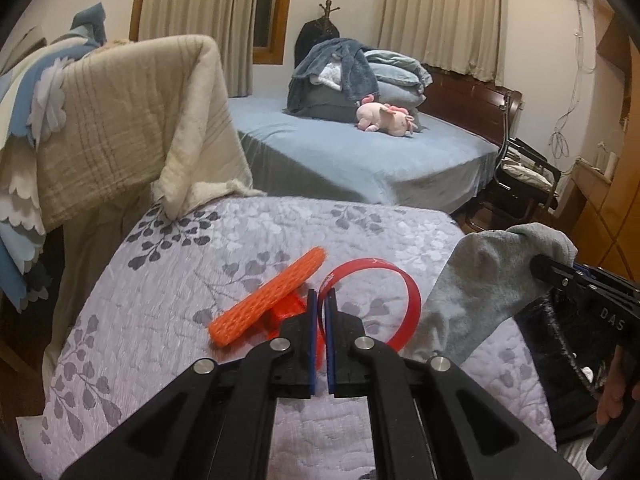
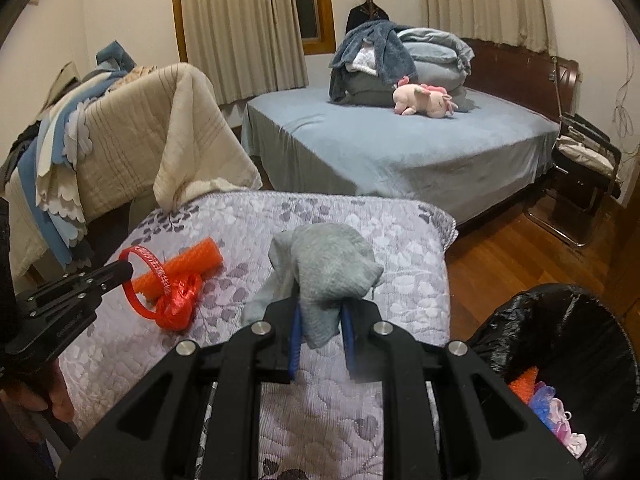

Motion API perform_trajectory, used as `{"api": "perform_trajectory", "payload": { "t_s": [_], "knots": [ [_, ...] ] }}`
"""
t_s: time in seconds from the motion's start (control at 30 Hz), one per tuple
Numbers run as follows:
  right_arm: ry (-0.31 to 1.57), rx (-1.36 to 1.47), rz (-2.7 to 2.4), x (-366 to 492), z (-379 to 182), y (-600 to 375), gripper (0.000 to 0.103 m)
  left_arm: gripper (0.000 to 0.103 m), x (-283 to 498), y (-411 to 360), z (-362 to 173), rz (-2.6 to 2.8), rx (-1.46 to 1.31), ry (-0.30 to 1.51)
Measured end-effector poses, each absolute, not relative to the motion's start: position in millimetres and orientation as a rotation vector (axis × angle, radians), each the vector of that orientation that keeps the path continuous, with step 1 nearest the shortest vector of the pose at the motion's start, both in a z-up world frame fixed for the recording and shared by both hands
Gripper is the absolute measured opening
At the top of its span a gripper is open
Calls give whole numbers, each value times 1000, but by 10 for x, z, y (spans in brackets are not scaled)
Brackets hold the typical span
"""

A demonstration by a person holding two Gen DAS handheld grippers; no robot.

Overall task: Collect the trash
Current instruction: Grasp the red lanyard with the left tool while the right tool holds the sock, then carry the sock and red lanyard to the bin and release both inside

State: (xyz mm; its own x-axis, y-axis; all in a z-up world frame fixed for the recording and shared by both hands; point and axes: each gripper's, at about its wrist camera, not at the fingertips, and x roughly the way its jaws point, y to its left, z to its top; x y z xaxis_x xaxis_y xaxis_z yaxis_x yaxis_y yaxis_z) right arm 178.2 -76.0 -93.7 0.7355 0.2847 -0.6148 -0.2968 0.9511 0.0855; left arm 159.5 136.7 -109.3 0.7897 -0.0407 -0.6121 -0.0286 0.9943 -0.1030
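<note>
My left gripper (image 1: 320, 300) is shut on a red plastic ring (image 1: 404, 292), held just above the lavender leaf-patterned quilt (image 1: 180, 312). It also shows in the right wrist view (image 2: 128, 268) with the ring (image 2: 138, 304). An orange foam net tube (image 1: 268, 296) and a red plastic bag (image 2: 180, 300) lie on the quilt beside the ring. My right gripper (image 2: 320, 312) is shut on a grey sock (image 2: 328, 268) that hangs over its fingers. The sock also shows in the left wrist view (image 1: 480, 284).
A bin lined with a black bag (image 2: 560, 332) stands at the right on the wooden floor (image 2: 508, 252), with trash inside. A chair draped in beige blankets (image 1: 120, 120) stands left. A blue bed (image 1: 360, 152) with a pink plush (image 1: 388, 118) lies beyond.
</note>
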Motion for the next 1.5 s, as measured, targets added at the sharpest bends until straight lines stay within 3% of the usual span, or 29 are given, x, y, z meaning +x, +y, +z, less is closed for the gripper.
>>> {"api": "perform_trajectory", "payload": {
  "t_s": [1.0,1.5],
  "knots": [
    [537,46,63,1230,-302,-2292,16,4,1667,-40,-633,-272,-41,618],
    [561,66,-153,962,-452,-3160,16,4,1834,-1267,-699,-500,11,619]
  ]
}}
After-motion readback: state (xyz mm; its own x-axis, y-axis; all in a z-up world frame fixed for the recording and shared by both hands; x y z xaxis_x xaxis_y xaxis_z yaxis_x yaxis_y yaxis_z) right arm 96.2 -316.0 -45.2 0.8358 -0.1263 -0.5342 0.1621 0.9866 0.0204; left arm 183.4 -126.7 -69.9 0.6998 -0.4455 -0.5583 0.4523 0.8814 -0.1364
